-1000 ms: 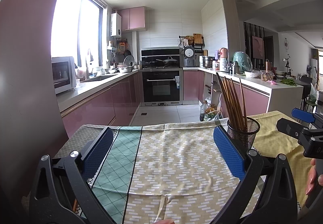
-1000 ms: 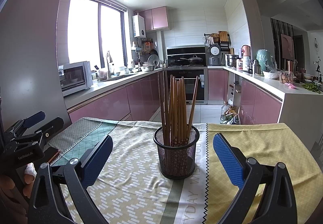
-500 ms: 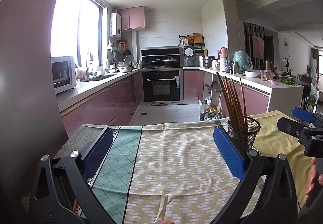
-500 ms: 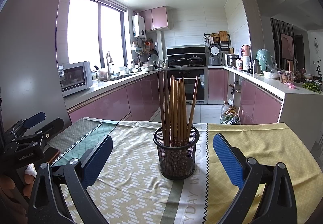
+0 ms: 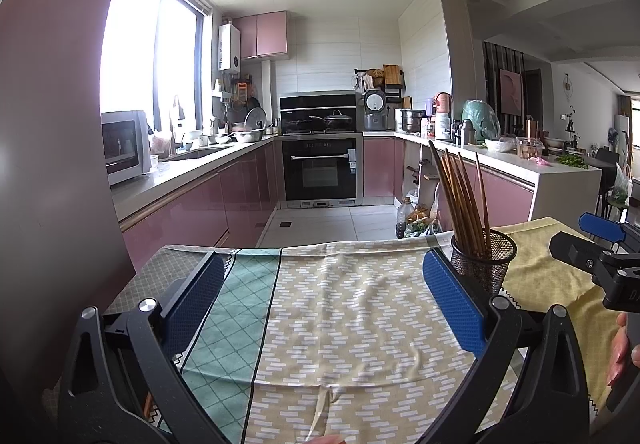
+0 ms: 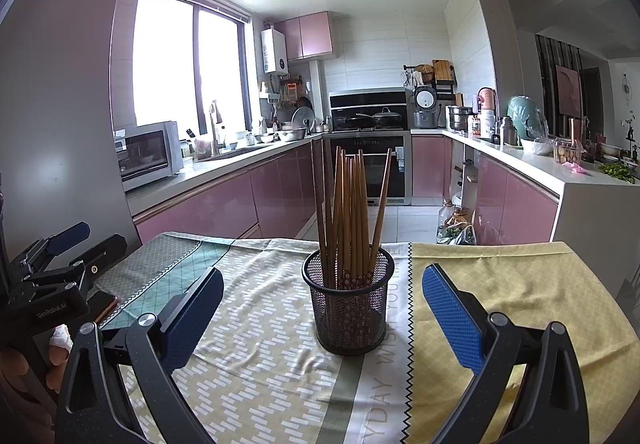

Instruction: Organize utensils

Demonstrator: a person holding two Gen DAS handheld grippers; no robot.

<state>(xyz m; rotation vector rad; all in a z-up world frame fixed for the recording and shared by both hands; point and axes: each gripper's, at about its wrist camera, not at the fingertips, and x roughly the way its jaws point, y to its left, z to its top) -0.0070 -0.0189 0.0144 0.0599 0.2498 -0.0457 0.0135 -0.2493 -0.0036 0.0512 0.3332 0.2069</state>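
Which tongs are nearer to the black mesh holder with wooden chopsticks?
Right. The right tongs face the black mesh holder with wooden chopsticks directly, open, the holder centred just beyond their tips. The left tongs point past it; the holder stands off to their right.

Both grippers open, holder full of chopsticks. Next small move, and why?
Probably nothing more than easing both back: the chopsticks all stand in the mesh holder, none lie loose on the tablecloth in either view, and the right gripper and left gripper are open and hold nothing.
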